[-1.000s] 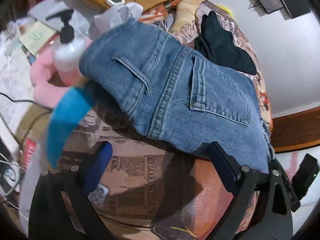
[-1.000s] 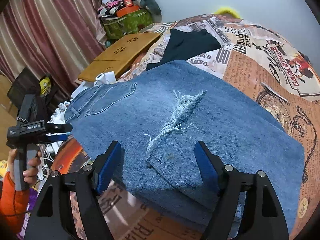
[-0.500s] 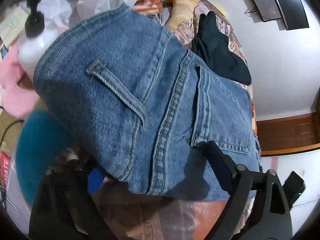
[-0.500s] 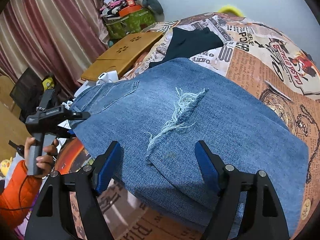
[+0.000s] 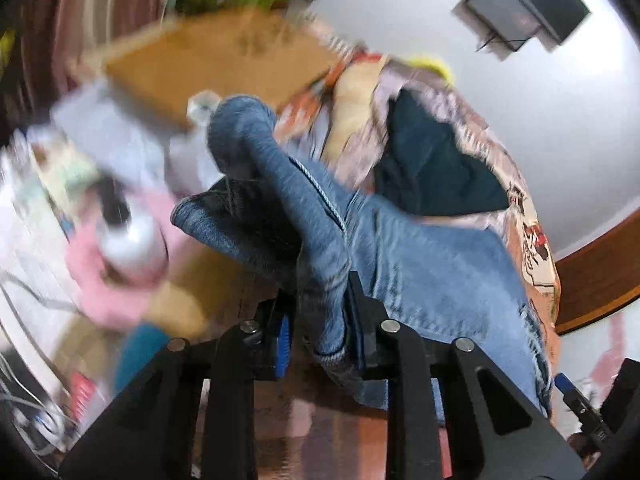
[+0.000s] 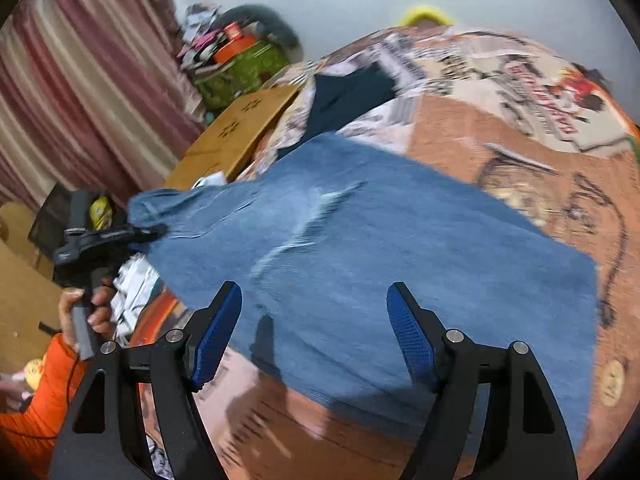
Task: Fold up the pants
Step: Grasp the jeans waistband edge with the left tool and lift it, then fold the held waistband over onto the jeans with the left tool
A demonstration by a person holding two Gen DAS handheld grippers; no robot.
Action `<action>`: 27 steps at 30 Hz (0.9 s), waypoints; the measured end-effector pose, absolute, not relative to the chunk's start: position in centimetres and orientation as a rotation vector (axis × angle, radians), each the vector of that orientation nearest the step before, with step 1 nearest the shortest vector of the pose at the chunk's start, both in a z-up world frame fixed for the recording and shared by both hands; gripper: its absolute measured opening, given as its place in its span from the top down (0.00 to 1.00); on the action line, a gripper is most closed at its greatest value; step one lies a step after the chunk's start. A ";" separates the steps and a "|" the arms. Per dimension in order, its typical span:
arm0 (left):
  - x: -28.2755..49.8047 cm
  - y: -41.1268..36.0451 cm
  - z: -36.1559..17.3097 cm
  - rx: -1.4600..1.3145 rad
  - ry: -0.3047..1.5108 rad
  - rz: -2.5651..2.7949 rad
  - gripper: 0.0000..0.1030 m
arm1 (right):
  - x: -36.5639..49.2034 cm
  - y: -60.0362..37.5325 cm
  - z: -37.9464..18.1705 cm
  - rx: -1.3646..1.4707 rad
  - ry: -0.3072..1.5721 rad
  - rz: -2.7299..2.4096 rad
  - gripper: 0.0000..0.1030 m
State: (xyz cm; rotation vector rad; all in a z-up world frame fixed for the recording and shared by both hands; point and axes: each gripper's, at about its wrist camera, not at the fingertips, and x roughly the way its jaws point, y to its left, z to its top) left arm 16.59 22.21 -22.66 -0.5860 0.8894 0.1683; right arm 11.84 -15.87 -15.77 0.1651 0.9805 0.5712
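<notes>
Blue denim pants [image 6: 380, 248] lie folded on the patterned bed [image 6: 520, 128], with a frayed rip [image 6: 316, 208] near their middle. My left gripper [image 5: 320, 324] is shut on the waistband end of the pants [image 5: 320, 240] and lifts that bunched denim off the bed. In the right wrist view the left gripper [image 6: 152, 232] shows at the pants' left end. My right gripper [image 6: 316, 328] is open and empty, hovering just above the near edge of the pants.
A black garment [image 6: 344, 96] lies on the bed beyond the pants. A wooden lap table [image 6: 236, 132] leans at the bed's left side. A pump bottle [image 5: 128, 236] on something pink [image 5: 116, 300] and cluttered items stand left of the bed.
My left gripper closed on the waistband end and raised it, bunching the denim. My right gripper drew back slightly and stayed open.
</notes>
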 end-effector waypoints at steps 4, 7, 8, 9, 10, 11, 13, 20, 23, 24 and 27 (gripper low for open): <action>17.1 19.3 -15.4 -0.456 0.712 0.140 0.78 | 11.3 -20.2 -15.4 0.147 0.964 0.463 0.30; 18.1 15.9 -10.9 -0.365 0.624 0.099 0.78 | 11.1 -23.4 -16.1 0.130 0.976 0.371 0.30; 18.4 14.6 -9.4 -0.344 0.600 0.075 0.78 | 11.0 -24.4 -16.6 0.139 0.988 0.348 0.30; 18.9 13.3 -8.2 -0.327 0.582 0.052 0.79 | 11.0 -25.2 -17.0 0.148 1.002 0.332 0.30; 19.5 11.7 -7.2 -0.314 0.564 0.024 0.79 | 10.9 -25.9 -17.6 0.158 1.015 0.318 0.30; 19.8 10.0 -6.1 -0.300 0.549 -0.007 0.80 | 10.8 -26.5 -18.5 0.169 1.037 0.307 0.30; 20.7 7.1 -4.7 -0.281 0.531 -0.055 0.81 | 10.6 -26.8 -19.6 0.174 1.073 0.310 0.30; 23.0 -3.2 -2.3 -0.190 0.517 -0.220 0.82 | 10.1 -27.6 -20.4 0.202 1.051 0.365 0.29; 23.6 -7.4 -2.7 -0.149 0.539 -0.292 0.82 | 10.1 -27.7 -20.5 0.200 1.045 0.383 0.29; 23.8 -8.6 -3.0 -0.138 0.553 -0.318 0.83 | 10.1 -27.8 -20.6 0.201 1.044 0.386 0.29; 24.8 -12.4 -4.6 -0.116 0.628 -0.392 0.83 | 10.1 -28.0 -20.6 0.215 1.041 0.396 0.29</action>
